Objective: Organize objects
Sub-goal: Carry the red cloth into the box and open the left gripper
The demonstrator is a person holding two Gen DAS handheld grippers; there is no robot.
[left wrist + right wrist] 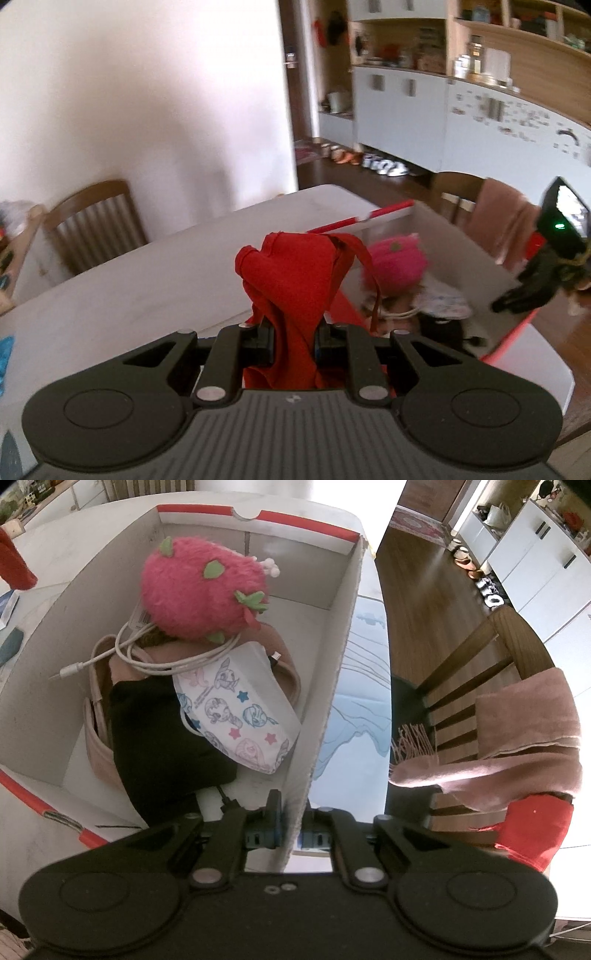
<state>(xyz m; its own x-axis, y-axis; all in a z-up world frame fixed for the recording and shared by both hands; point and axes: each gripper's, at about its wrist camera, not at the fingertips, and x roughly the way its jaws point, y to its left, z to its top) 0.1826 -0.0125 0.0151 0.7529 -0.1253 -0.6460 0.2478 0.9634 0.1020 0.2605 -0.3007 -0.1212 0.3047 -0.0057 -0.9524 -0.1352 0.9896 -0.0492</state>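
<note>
Here we are looking at a white table point(122, 280) carrying an open cardboard box point(48, 653), white with red trim, and we are placing everything relative to that box.

Left of the box, the left gripper point(293, 338) is clamping a bunched red cloth point(295, 280) between its 2 fingers; the cloth is standing up out of the jaws and hanging over the table just beside the box's left wall. In the right wrist view we are seeing a corner of that red cloth at the far left edge, outside the box.

Inside the box, a pink fuzzy plush point(201, 590) with green leaves is sitting toward the far end. Nearer than the plush, a white cable point(147, 661) is looping over a beige pouch point(98, 746). A black item point(162, 738) is lying on the pouch, and a white face mask point(236, 709) printed with cartoon ponies is resting against it, close to the box's right wall.

At the box's right wall, the right gripper point(290, 832) is pinching the cardboard edge, 1 finger inside and 1 outside, pressed tight on the wall.

Right of the box, a wooden chair point(476, 653) is standing on the wood floor with a pink scarf point(517, 738) draped over its back.
</note>
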